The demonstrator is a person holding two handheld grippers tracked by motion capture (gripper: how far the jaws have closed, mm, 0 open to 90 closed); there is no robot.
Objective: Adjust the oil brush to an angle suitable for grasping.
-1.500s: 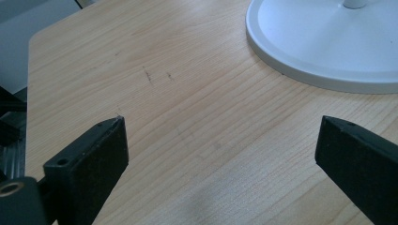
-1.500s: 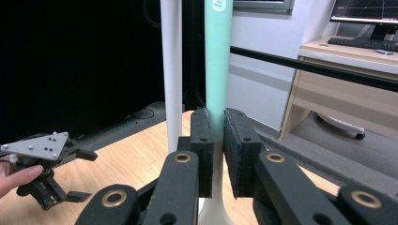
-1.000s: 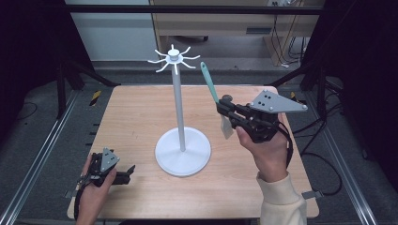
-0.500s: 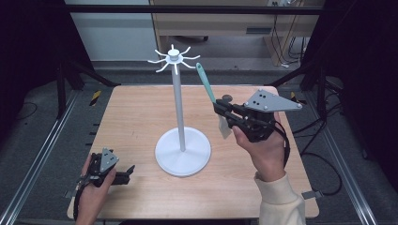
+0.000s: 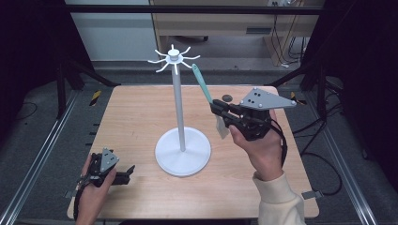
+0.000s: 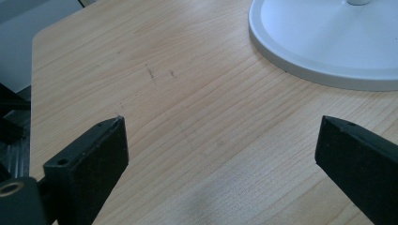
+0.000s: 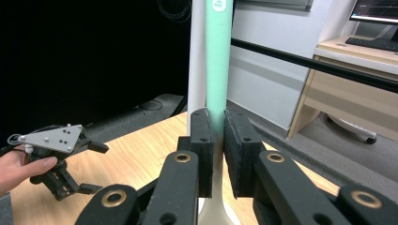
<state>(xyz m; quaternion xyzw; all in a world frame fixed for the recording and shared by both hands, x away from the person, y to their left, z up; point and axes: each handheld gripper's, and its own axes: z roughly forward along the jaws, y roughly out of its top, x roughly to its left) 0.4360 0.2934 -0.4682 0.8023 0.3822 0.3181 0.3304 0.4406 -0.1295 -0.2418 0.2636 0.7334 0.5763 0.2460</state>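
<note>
A white stand with a round base [image 5: 183,152] and a tall pole [image 5: 177,108] carries a ring of hooks [image 5: 173,58] at its top. My right gripper [image 5: 217,107] is shut on a utensil with a teal handle [image 5: 202,84] and a pale head [image 5: 221,127] hanging below the jaws. The handle's tip is just right of the hooks. In the right gripper view the handle [image 7: 218,56] rises between the right gripper [image 7: 218,136] jaws, beside the pole [image 7: 197,61]. My left gripper [image 5: 129,172] rests open on the table at the front left, holding nothing [image 6: 220,145].
The wooden table [image 5: 131,122] has bare room around the stand's base [image 6: 324,42]. A small dark object [image 5: 227,98] lies behind the right gripper. Metal rails run along both sides of the table. A desk stands beyond the far edge.
My right gripper has carried the utensil a little to the left, bringing the handle's tip closer to the hooks. The left gripper has stayed put.
</note>
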